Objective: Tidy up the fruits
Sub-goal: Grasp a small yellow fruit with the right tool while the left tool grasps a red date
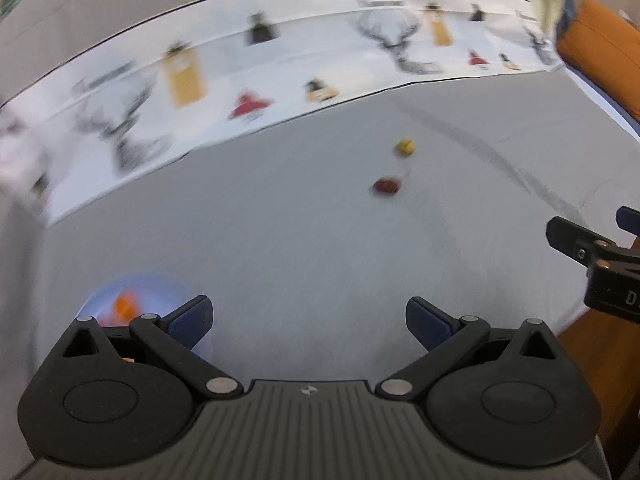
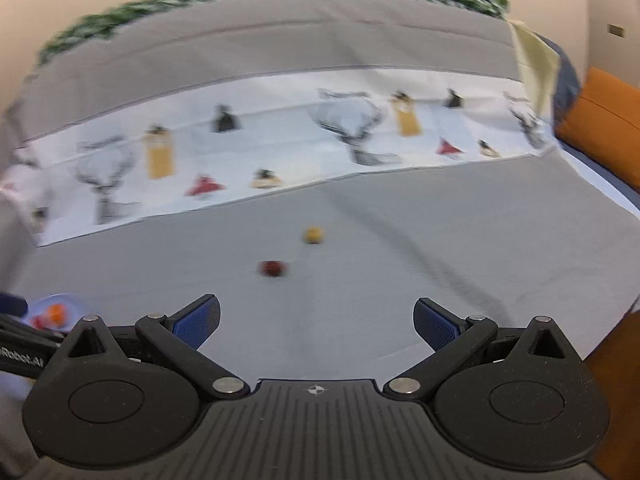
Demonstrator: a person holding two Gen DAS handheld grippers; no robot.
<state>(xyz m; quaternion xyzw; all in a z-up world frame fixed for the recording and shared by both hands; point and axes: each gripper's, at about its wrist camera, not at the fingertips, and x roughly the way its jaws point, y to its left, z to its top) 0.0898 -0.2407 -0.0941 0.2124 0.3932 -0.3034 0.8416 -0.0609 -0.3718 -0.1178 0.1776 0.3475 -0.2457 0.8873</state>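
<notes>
A small yellow fruit (image 1: 405, 147) and a dark red fruit (image 1: 387, 185) lie apart on the grey tablecloth (image 1: 300, 240), well ahead of both grippers. They also show in the right wrist view, yellow fruit (image 2: 313, 235) and red fruit (image 2: 272, 268). A pale blue bowl (image 1: 136, 300) holding an orange fruit (image 1: 126, 306) sits just left of my left gripper (image 1: 309, 316), partly hidden by its finger. The bowl (image 2: 56, 308) shows at the left in the right wrist view. My left gripper is open and empty. My right gripper (image 2: 316, 320) is open and empty.
A white printed runner (image 2: 280, 152) with deer and bottle pictures crosses the table's far side. An orange cushion (image 1: 600, 60) lies at the right. The table edge and wooden floor (image 1: 592, 360) show at the lower right. The right gripper's fingers (image 1: 584, 248) reach in from the right edge.
</notes>
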